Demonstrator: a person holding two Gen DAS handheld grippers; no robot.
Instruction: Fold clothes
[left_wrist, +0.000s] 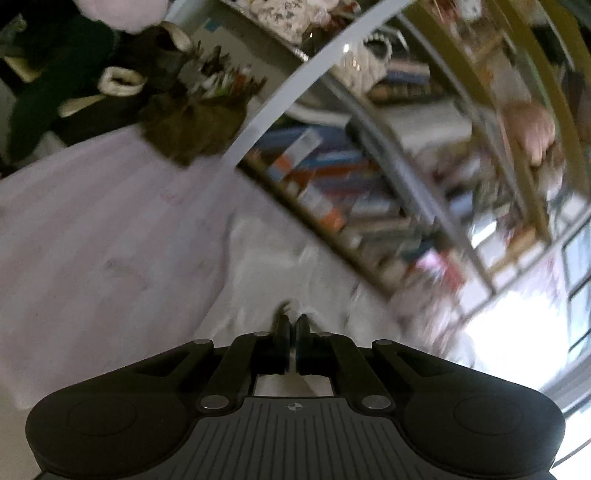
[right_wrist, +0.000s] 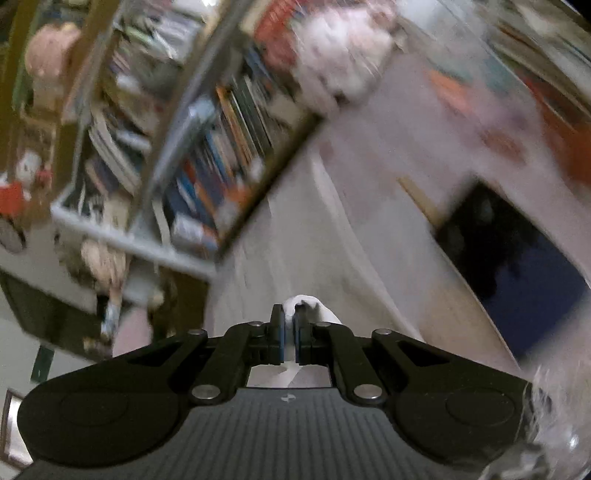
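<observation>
While bookshelves (left_wrist: 332, 184) blur behind, each gripper (left_wrist: 294, 321) (right_wrist: 289, 312) pinches white cloth (left_wrist: 258, 258) over the pale bedsheet (left_wrist: 92, 229).

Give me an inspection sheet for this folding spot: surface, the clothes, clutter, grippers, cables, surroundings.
Surface: pale pink sheet, mostly bare.
Job's things: white garment, pinched at two points and stretching away from both grippers.
Clutter: dark clothes pile at the far edge; dark blue item beside the garment.
Grippers: left gripper and right gripper both shut on the white garment.
Cables: nothing seen.
Surroundings: bookshelf packed with books; images blurred.
</observation>
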